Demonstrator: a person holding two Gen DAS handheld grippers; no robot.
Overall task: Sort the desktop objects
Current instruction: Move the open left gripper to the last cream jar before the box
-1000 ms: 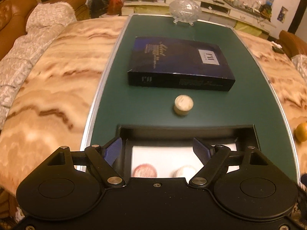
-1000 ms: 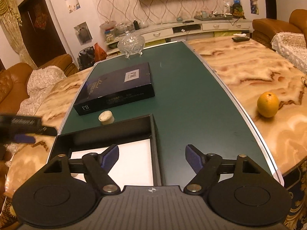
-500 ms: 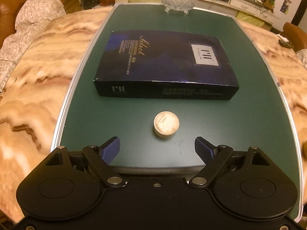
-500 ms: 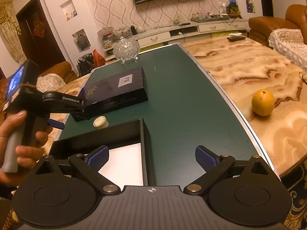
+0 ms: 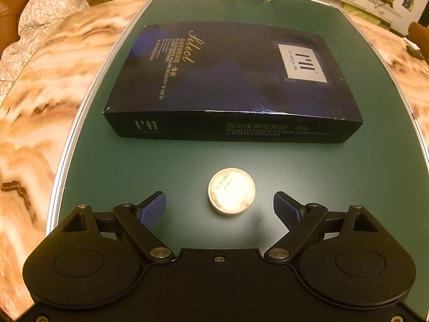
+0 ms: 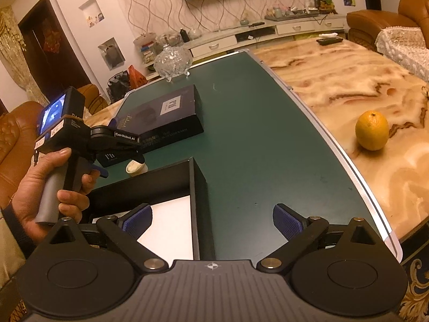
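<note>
A small round cream jar [image 5: 231,191] lies on the green mat, just ahead of my open left gripper [image 5: 219,209] and roughly centred between its fingertips, apart from them. Behind it lies a flat dark blue box [image 5: 230,80]. The right wrist view shows the same jar [image 6: 136,167] beyond the far wall of an open black box [image 6: 197,187] with a white lining, and a hand holding my left gripper [image 6: 135,151] over the jar. My right gripper [image 6: 213,221] is open above the black box's right wall, holding nothing.
An orange [image 6: 372,131] rests on the marble tabletop to the right of the green mat [image 6: 268,139]. A glass lidded bowl [image 6: 173,60] stands at the mat's far end. Brown sofas flank the table.
My left gripper has moved forward past the black box toward the cream jar, which now sits close between its fingertips. The right gripper has shifted only slightly.
</note>
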